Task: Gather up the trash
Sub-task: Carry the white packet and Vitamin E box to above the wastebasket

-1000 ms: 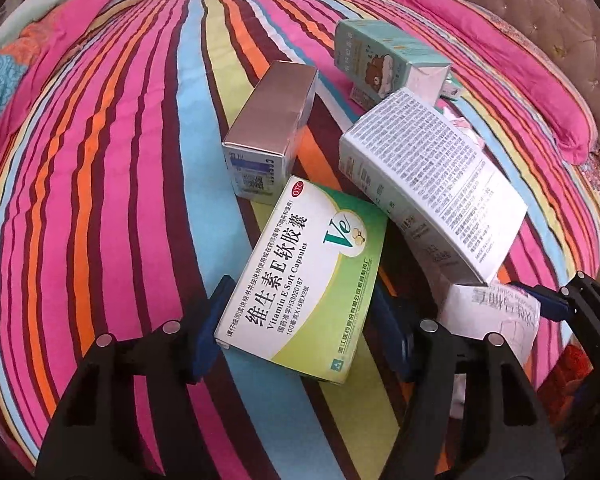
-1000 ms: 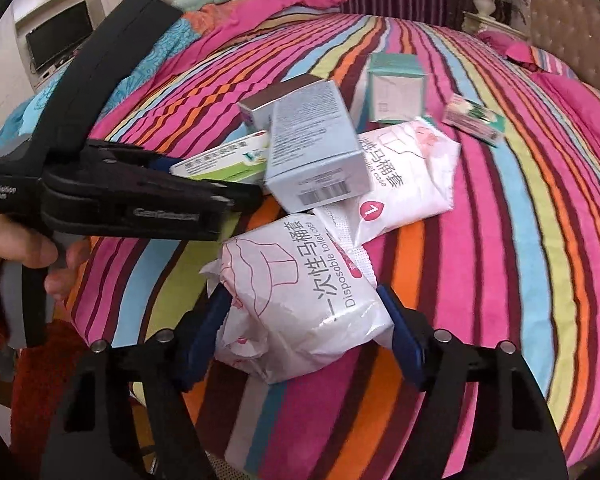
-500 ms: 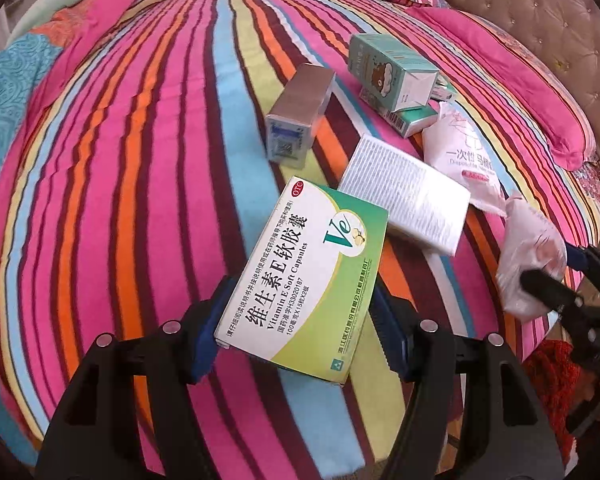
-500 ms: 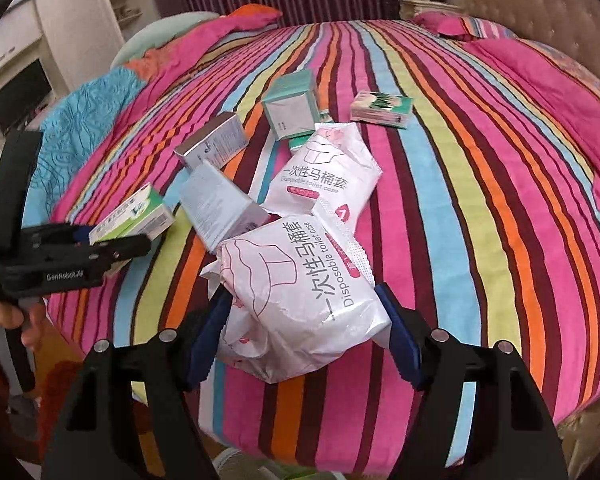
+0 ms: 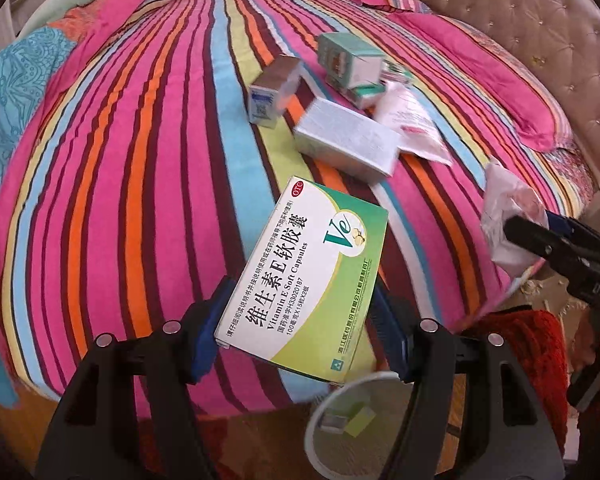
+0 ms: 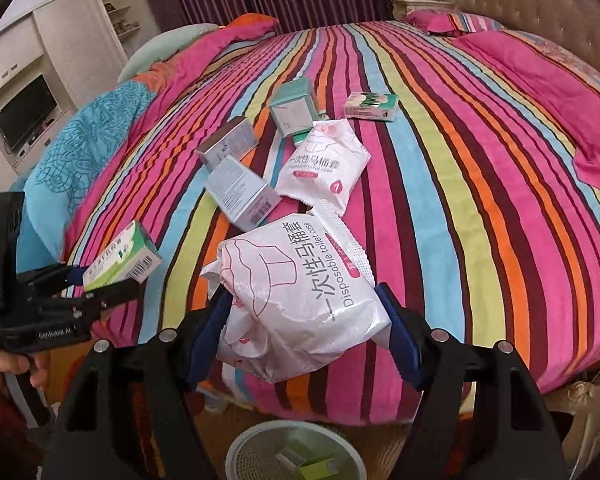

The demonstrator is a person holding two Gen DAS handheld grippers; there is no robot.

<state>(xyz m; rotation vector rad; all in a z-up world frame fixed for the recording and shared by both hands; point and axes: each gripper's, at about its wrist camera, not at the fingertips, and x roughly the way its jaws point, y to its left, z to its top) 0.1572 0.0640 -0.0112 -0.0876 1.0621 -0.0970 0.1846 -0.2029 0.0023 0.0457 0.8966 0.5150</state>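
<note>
Both grippers have pulled back off the striped bed (image 5: 148, 184), and a white mesh bin (image 6: 260, 446) now shows on the floor beneath them. The left gripper (image 5: 300, 328) clamps the green vitamin E box (image 5: 304, 276); the right gripper (image 6: 304, 332) squeezes a crumpled white toilet-cover packet (image 6: 300, 296). Other boxes (image 6: 240, 194) lie on the bed.
</note>
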